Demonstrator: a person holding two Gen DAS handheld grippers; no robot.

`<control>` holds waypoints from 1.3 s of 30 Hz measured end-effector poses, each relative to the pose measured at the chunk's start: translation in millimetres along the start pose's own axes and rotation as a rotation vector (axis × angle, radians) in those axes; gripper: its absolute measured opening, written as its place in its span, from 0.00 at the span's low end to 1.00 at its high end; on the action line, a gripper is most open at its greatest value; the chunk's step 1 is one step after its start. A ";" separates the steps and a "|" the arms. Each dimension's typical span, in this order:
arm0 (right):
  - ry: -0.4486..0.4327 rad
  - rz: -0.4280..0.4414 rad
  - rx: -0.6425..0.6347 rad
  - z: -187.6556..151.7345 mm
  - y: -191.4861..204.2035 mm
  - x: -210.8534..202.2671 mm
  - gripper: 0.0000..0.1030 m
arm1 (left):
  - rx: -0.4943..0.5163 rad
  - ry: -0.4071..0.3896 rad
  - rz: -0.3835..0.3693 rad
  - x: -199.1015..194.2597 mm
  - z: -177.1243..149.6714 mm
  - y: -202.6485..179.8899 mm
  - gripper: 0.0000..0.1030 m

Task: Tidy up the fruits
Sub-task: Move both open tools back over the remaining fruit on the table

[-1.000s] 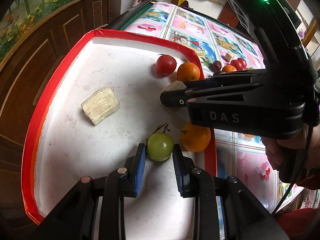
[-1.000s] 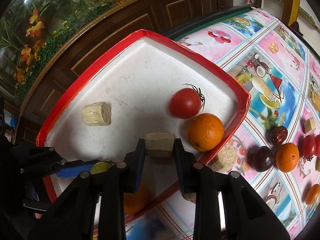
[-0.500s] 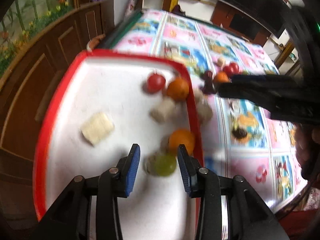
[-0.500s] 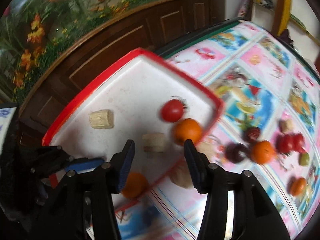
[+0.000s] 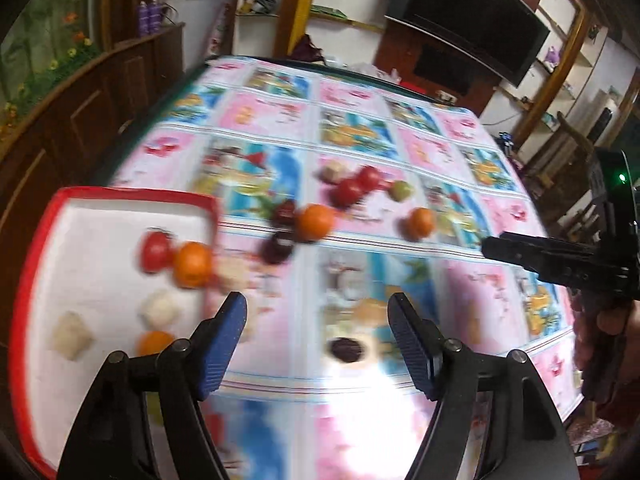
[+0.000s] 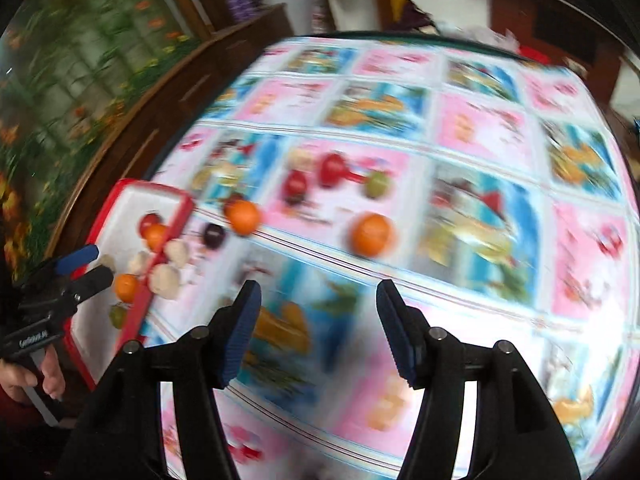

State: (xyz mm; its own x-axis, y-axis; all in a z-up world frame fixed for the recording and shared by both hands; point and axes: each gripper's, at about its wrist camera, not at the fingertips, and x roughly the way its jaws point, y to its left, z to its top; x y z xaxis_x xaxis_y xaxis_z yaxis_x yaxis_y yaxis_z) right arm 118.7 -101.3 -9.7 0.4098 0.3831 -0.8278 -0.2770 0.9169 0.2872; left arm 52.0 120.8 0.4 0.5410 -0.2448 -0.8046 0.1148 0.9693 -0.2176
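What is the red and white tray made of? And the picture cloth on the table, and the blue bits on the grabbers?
Tray: looks like plastic, with a red rim and a dull white floor; blur leaves it open.
Tablecloth: probably glossy vinyl, since glare shines off its printed squares.
Blue pads: seemingly ribbed rubber, showing fine grooves, on matte black plastic fingers.

blur: I can't resolve the loose fruit (image 6: 370,234) or tablecloth (image 6: 476,128) print | cut off: red tray (image 5: 28,248) at left edge, lower part behind left gripper (image 5: 316,340) | pale lumps (image 6: 166,278) unidentifiable
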 end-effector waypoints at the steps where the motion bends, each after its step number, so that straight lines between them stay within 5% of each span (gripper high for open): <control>1: -0.003 -0.008 0.006 -0.7 -6.8 -3.0 0.59 | -0.003 -0.004 -0.005 1.5 -0.1 -6.8 0.71; 11: 0.041 0.012 0.014 -2.2 -32.3 -3.2 0.59 | -0.109 -0.017 -0.068 36.0 10.2 -20.1 0.71; 19: 0.093 -0.037 -0.038 -4.4 -42.1 -7.3 0.59 | -0.005 -0.006 -0.030 54.0 54.5 -6.0 0.71; 22: 0.093 -0.006 -0.027 1.8 -47.3 -0.6 0.59 | 0.035 0.120 -0.015 65.0 67.5 9.5 0.69; 25: 0.068 0.028 0.020 11.7 -48.8 13.8 0.59 | 0.218 0.110 0.072 46.5 101.7 21.9 0.69; 29: 0.042 0.105 0.075 14.5 -38.2 26.2 0.60 | 0.210 0.171 0.090 46.8 139.6 40.4 0.69; 35: 0.011 0.129 0.066 19.9 -32.8 36.0 0.60 | 0.233 0.228 0.044 72.4 102.5 13.3 0.69; 39: 0.016 0.107 0.008 36.6 -23.2 53.5 0.60 | 0.259 0.247 0.077 91.7 85.9 -6.2 0.63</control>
State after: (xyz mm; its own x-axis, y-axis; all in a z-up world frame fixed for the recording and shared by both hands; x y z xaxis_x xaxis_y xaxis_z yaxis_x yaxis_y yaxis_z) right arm 178.9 -98.1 -43.0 0.3643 0.4773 -0.7997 -0.3119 0.8716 0.3782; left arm 172.4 94.5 -24.5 0.3421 -0.1387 -0.9294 0.3061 0.9515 -0.0294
